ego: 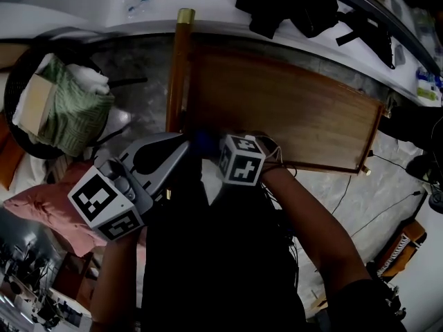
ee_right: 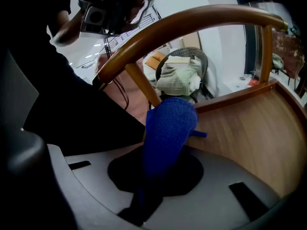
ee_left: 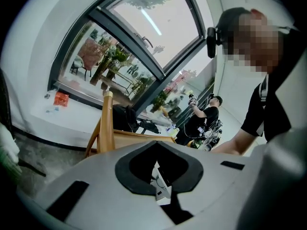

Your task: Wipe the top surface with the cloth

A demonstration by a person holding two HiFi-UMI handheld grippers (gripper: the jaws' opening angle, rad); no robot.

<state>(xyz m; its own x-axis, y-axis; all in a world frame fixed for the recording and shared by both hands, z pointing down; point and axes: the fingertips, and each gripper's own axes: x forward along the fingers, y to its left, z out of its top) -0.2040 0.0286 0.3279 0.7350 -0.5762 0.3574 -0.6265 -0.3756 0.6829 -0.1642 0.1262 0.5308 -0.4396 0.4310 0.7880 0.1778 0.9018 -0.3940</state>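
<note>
The right gripper (ee_right: 158, 178) is clamped on the blue cloth (ee_right: 170, 123), which sticks up out of its jaws over the near left corner of the wooden top surface (ego: 291, 109), close to the raised edge strip and beneath a curved wooden rail (ee_right: 192, 23); whether the cloth presses on the wood cannot be told. The left gripper (ee_left: 158, 181) sits beside it at the left (off the wood, by the brass-capped post (ego: 181, 61)), its jaws drawn together with nothing between them.
</note>
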